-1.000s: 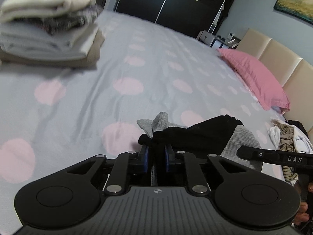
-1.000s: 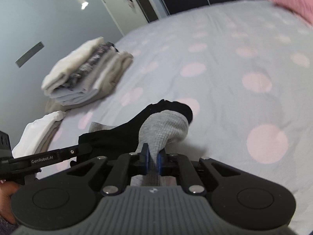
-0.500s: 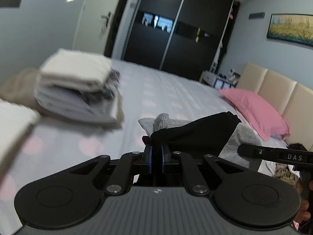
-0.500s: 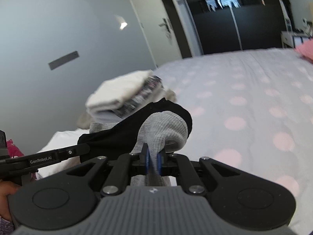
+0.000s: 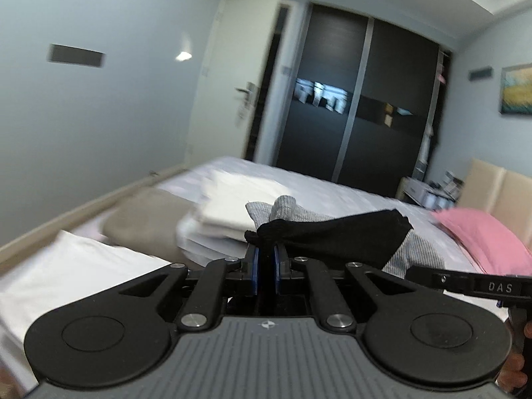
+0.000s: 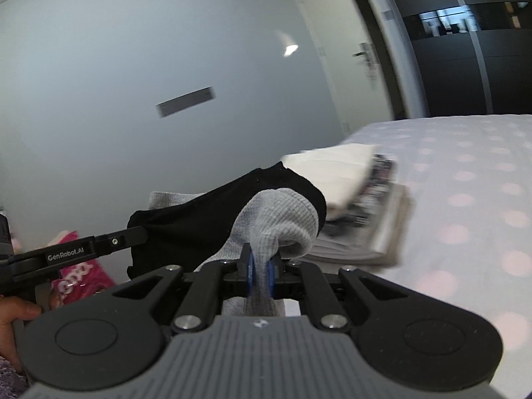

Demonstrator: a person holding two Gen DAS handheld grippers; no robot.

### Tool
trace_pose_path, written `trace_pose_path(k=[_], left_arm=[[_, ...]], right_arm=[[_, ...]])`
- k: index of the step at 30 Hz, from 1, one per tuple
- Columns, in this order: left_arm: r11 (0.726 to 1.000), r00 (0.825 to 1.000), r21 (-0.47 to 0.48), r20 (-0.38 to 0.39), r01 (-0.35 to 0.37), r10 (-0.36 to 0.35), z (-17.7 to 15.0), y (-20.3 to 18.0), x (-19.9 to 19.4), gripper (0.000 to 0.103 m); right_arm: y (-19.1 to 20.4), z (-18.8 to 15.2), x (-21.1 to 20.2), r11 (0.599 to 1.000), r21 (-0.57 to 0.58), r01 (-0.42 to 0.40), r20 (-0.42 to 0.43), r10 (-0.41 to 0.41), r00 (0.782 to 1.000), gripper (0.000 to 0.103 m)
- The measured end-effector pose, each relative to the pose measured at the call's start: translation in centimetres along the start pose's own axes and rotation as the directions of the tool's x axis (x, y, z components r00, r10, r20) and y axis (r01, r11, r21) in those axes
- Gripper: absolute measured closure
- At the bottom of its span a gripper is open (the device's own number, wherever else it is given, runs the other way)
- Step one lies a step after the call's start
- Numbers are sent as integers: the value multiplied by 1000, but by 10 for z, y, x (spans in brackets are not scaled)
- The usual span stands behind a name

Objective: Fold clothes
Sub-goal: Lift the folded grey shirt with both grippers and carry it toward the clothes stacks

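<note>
Together, the left tool (image 5: 265, 259) and right tool (image 6: 261, 274) each clenched one end of a black-and-grey garment (image 6: 216, 212), holding it raised between them. Ahead of both tools, a stack (image 6: 359, 196) of folded clothes sat on the bed (image 6: 465, 173).

Dim, motion-blurred fisheye views; soft wall glare.

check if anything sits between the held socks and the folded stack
Nothing visible does. Both the left gripper and the right gripper hold the socks in the air, and the folded stack lies right behind them.
</note>
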State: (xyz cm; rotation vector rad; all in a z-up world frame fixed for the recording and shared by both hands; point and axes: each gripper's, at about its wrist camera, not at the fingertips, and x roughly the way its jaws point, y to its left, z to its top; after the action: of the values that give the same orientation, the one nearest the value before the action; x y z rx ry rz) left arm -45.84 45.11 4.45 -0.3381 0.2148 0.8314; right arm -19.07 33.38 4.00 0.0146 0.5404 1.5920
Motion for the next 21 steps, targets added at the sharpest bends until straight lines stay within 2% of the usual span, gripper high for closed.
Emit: trace_pose_path(k=[6, 12, 17, 21], left_arm=[[993, 991, -44, 64, -113, 116, 26, 56, -29, 96], [976, 973, -70, 93, -206, 212, 45, 95, -46, 96], [960, 958, -61, 74, -272, 276, 56, 118, -43, 96], [953, 954, -28, 10, -301, 301, 58, 134, -14, 96]], right_arm=[[60, 12, 54, 994, -27, -102, -20, 102, 995, 93], [108, 10, 97, 984, 15, -175, -55, 176, 983, 93], [131, 3, 130, 977, 45, -209, -87, 212, 973, 93], [132, -6, 160, 979, 55, -197, -127, 202, 971, 93]])
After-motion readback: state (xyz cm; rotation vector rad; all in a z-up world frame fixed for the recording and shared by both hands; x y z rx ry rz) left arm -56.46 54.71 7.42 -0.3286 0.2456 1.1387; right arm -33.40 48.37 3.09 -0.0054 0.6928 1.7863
